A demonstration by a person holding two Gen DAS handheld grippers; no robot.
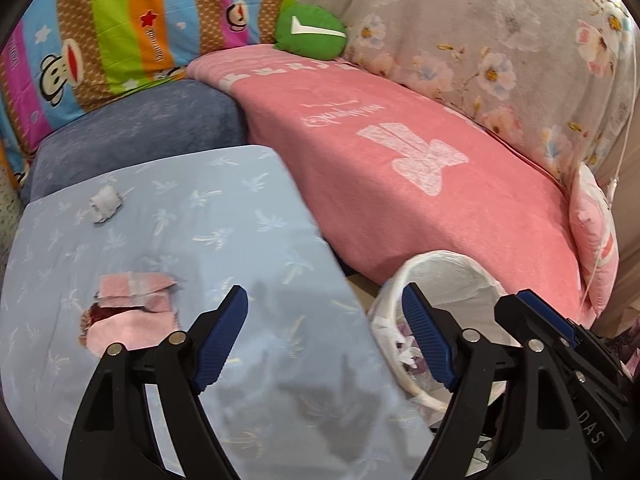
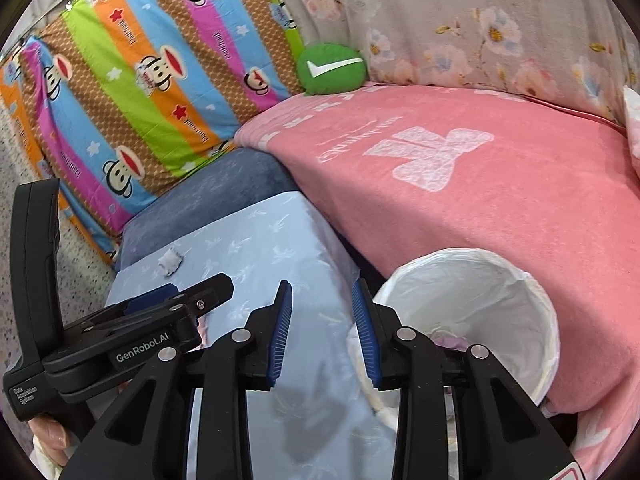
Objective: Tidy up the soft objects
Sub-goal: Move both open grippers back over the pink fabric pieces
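From the left wrist cam, the left gripper [image 1: 324, 312] hangs over a light blue sheet [image 1: 208, 216] with its jaws spread wide and nothing between them. Just off its left finger there's a little heap of pink cloth pieces [image 1: 134, 312] lying on the sheet, with a dark red bit peeking out on the heap's far-left side. Farther ahead and to the left sits a small crumpled white wad [image 1: 105, 203], well apart from the pink pile. Right behind the right finger is a white bag-lined bin [image 1: 472, 280], and there's some crumpled stuff inside, can't tell what exactly. The right gripper [image 1: 560, 332] pokes in at the far right, over the bin side. Way ahead, a green round cushion [image 1: 311, 31] with a white check mark rests on a pink blanket [image 1: 400, 168]. Switching to the right wrist cam, the right gripper [image 2: 322, 330] is also loose, fingers parted with only a modest gap and gripping nothing, parked over the sheet's edge [image 2: 256, 240] next to the bin [image 2: 480, 292], which sits just to its right. The left gripper [image 2: 180, 300] is off to its left and low, and the white wad [image 2: 170, 258] is just beyond that. The green cushion [image 2: 331, 68] is far ahead.
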